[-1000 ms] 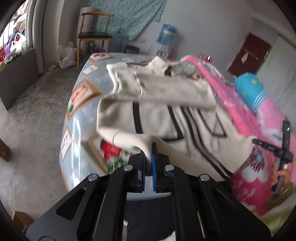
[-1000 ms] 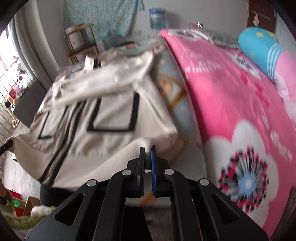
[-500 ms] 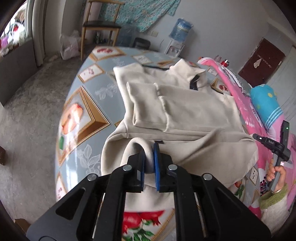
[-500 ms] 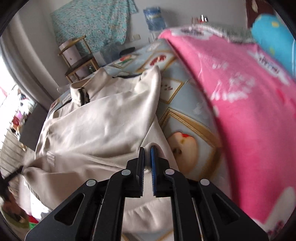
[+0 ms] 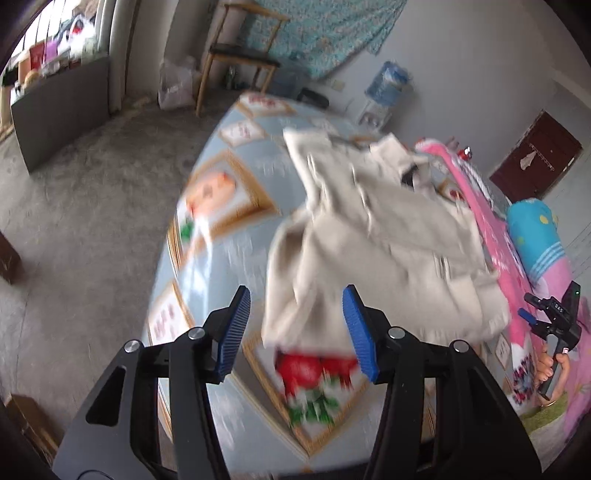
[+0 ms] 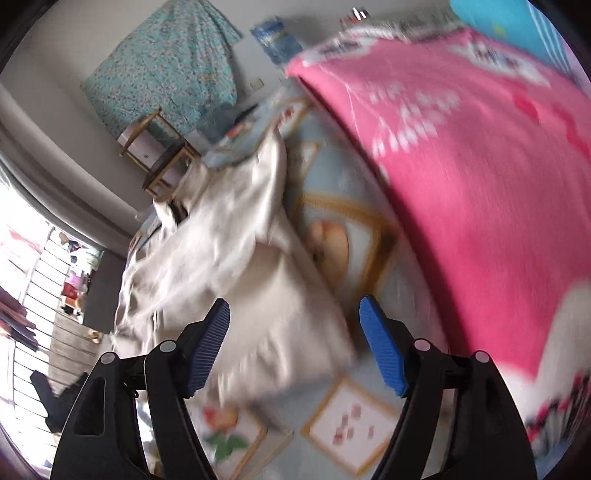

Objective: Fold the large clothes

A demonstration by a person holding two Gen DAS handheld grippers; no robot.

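**Both grippers opening over folded cream garment on bed**

Left gripper (image 5: 295, 325): angled down toward bed, jaws apart and opening. Near edge of cream garment (image 5: 376, 236) sits in the gap btwn the blue pads (image 5: 236, 325), but pads not pressing on it; cloth looks loose, blurred.

Right gripper (image 6: 295, 339): also tilted down, view rolled to one side, jaws wide and opening. Garment corner (image 6: 280, 321) lies btwn the fingers, no pad contact seen. Frame heavily motion-blurred.

In left view, right gripper's black frame shows at far right (image 5: 554, 321), held by a hand (image 5: 546, 369) w/ green cuff.

Garment: lies folded on light-blue bedsheet (image 5: 221, 236) w/ framed fruit prints. Long axis runs from the grippers away toward far end of bed; collar w/ dark inner patch at far end. Pink blanket (image 6: 461, 166) just beside it on right side, blue pillow (image 5: 535, 236) beyond.

Far bkgd: wooden chair (image 5: 236, 62), water jug (image 5: 386, 85), teal cloth on wall (image 5: 325, 29), dark red door (image 5: 535, 162).
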